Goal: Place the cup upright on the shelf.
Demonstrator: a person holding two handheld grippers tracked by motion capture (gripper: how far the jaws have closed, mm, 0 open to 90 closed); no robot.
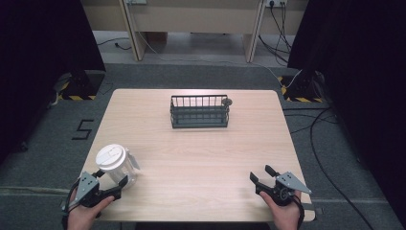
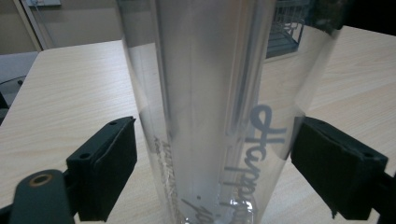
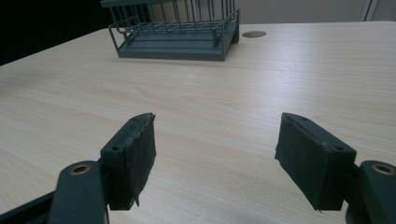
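The clear plastic cup (image 1: 117,165) with its white lid (image 1: 110,156) stands between the left tongs' (image 1: 112,184) spread jaws. It is not yet pinched: small gaps show on both sides. It looks light, smooth and easily squashed, so grip gently and low on the wall. The left gripper view shows printed lettering (image 2: 247,163) on the cup; the high view shows the wire basket (image 1: 199,111) well ahead. The right tongs (image 1: 262,178) hang spread over bare table (image 1: 201,158).

Even, soft overhead light brightens the surface (image 1: 201,153), with faint shadows. Both side margins fall black. The clear cup (image 2: 210,112) looks blurred close up.
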